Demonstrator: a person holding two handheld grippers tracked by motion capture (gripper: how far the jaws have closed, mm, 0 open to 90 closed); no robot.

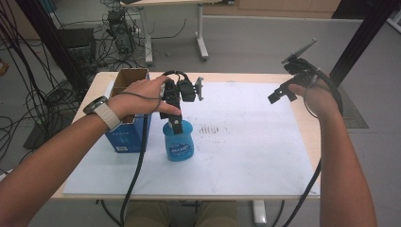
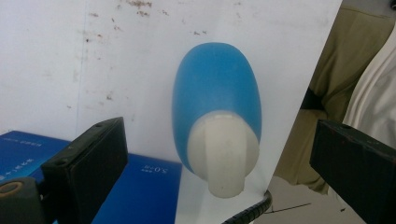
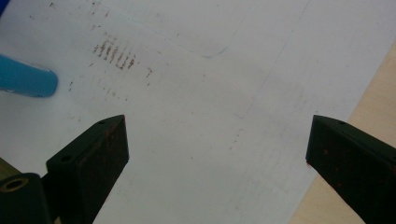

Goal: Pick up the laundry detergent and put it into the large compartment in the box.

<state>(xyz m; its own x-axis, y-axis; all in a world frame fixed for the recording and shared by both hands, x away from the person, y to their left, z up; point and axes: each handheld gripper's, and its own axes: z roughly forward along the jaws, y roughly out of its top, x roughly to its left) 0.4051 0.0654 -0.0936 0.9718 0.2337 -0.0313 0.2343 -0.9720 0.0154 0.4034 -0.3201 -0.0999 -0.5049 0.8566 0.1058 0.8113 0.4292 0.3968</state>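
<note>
Both grippers are standing released, one in each hand. Hovering directly above the single blue bottle (image 1: 178,142), the left gripper (image 1: 177,124) is keeping its jaws spread wide with nothing between them; in the left gripper view the bottle (image 2: 215,116) is showing from above, its white cap (image 2: 224,156) lying between the two black jaws but well below them, touching neither. That bottle is standing upright on the white sheet (image 1: 246,142) covering the table (image 1: 307,127), just beside one blue box (image 1: 127,135) whose cardboard flaps are standing open. A white and dark label is wrapping the bottle's front, though its writing is too blurred to read; the box is also carrying small white print that cannot be made out, and in the left gripper view the box (image 2: 140,186) is showing pale characters, unreadable. Off to the far right edge of the sheet, the right gripper (image 1: 282,93) is hanging over bare paper, jaws parted and empty, well apart from the bottle.
</note>
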